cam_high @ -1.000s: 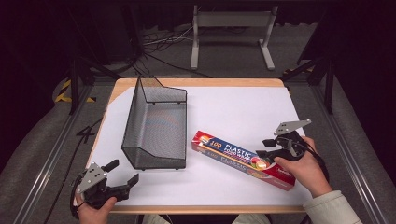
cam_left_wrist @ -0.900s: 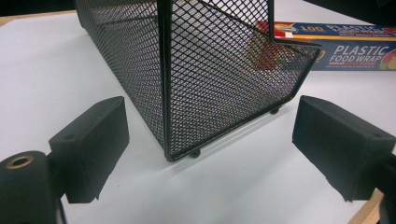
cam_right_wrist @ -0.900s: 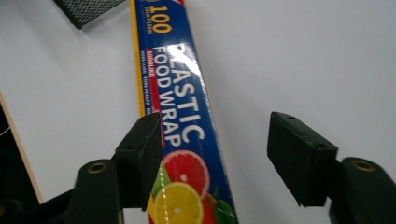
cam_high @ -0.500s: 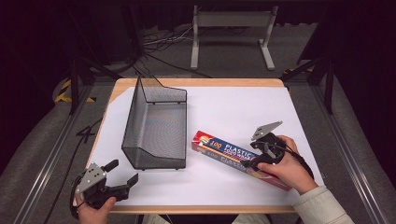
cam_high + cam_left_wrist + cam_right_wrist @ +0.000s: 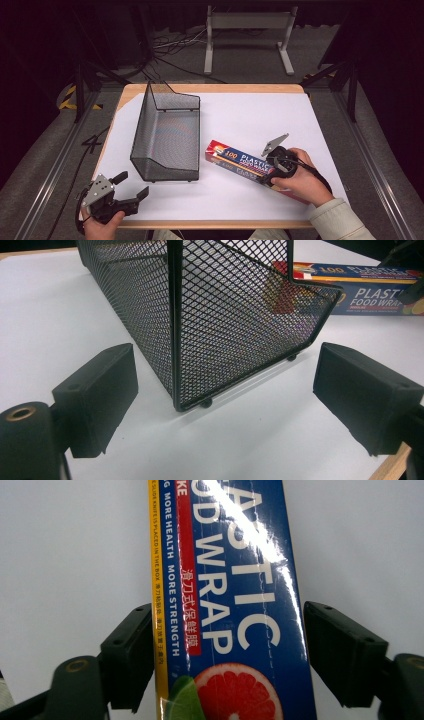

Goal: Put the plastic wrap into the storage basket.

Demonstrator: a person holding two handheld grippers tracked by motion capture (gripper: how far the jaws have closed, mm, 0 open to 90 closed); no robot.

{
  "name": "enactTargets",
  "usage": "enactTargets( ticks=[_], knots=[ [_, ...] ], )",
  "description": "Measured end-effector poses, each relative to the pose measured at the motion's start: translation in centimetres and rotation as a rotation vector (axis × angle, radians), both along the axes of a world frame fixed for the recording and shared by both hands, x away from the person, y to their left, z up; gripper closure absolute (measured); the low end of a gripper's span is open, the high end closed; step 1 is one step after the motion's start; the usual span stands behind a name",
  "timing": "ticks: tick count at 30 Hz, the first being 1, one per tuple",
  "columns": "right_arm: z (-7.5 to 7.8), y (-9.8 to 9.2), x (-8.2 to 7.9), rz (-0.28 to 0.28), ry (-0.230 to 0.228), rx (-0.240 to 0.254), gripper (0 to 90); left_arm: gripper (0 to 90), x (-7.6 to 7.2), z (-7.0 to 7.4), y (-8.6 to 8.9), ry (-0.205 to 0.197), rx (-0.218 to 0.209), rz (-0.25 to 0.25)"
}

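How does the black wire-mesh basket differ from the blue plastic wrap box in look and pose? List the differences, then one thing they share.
1. The black wire-mesh basket is see-through; the blue plastic wrap box is solid printed card.
2. The basket is wide and open-topped; the box is long, slim and closed.
3. The basket stands alone; the box lies between the jaws of the right claw.
Shared: both rest on the white table.

The white desk [image 5: 240,120] is brightly lit from above while the room around it lies in darkness. Soft shadows fall beneath the mesh basket [image 5: 225,315]. A streak of glare crosses the glossy wrap box [image 5: 235,580]. All pictures look slightly soft and grainy.
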State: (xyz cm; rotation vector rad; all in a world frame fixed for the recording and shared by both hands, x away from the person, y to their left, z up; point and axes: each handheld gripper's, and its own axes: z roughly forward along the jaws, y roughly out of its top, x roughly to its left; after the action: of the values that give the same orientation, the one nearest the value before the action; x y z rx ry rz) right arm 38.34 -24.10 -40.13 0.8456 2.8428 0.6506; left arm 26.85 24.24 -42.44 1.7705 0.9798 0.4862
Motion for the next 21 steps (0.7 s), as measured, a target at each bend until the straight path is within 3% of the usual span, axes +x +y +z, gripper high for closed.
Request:
enactTargets(
  ticks=[5, 21],
  knots=[
    [-0.29, 0.11, -0.03, 0.022, 0.011, -0.003, 37.4, 11.4, 0.02, 0.02, 0.02, -0.002, 0.003, -0.003],
    [-0.12, 0.26, -0.14, 0.045, -0.007, -0.027, 40.5, 11.4, 0.0, -0.02, -0.02, 0.001, -0.001, -0.01]
  ],
)
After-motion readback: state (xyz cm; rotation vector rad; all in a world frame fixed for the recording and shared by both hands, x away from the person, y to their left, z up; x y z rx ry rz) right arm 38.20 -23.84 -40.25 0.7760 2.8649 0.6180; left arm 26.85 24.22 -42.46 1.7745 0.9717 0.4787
